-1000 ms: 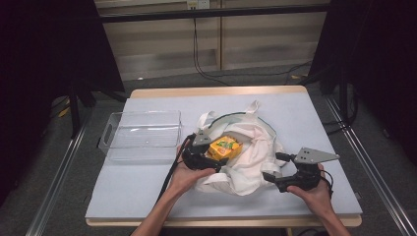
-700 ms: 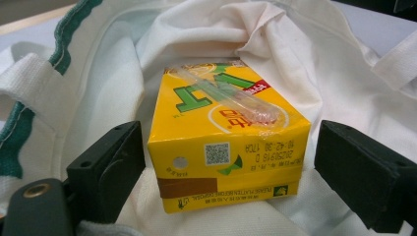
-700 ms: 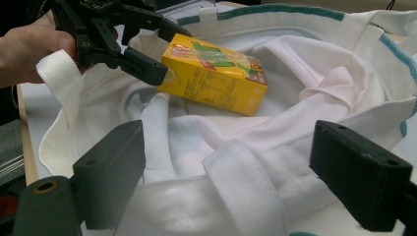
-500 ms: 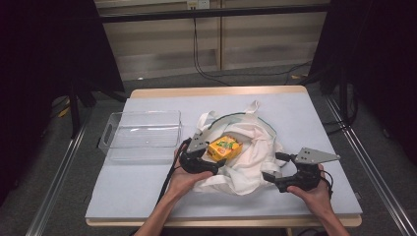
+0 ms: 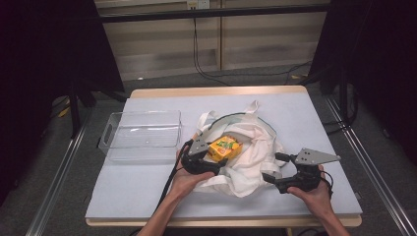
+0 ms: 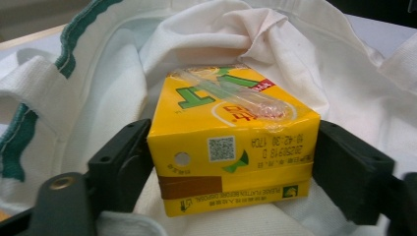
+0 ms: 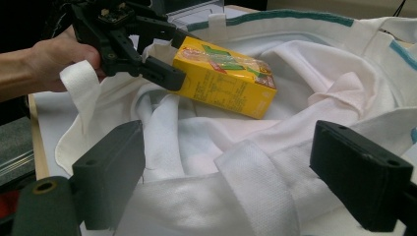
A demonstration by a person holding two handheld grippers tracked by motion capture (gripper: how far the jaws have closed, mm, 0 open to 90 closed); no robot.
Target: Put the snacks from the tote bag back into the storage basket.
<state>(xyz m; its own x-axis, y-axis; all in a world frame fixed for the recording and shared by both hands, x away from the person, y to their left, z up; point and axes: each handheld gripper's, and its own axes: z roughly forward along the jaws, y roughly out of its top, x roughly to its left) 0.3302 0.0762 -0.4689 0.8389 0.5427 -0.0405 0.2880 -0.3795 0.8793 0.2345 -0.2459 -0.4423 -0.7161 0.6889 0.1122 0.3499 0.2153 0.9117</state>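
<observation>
A yellow drink carton (image 5: 225,147) lies inside an open white cloth bag (image 5: 251,142) with green trim on the table. My left gripper (image 5: 212,156) reaches into the bag from the left. Its jaws have just been closing, and the carton (image 6: 231,147) sits between them with both pads against its sides. My right gripper (image 5: 273,167) stands open at the bag's near right edge, over folds of white fabric (image 7: 255,187) and apart from the carton (image 7: 223,78). In the right gripper view, the left gripper (image 7: 147,59) grips the carton's end.
A clear plastic tray (image 5: 110,142) stands empty left of the bag. The pale blue table top (image 5: 137,187) runs to a wooden front edge. Dark curtains and cables lie beyond the far edge.
The left gripper's jaws have drawn in onto the carton, with the left hand shifting only slightly. The right hand and its gripper have kept still.
</observation>
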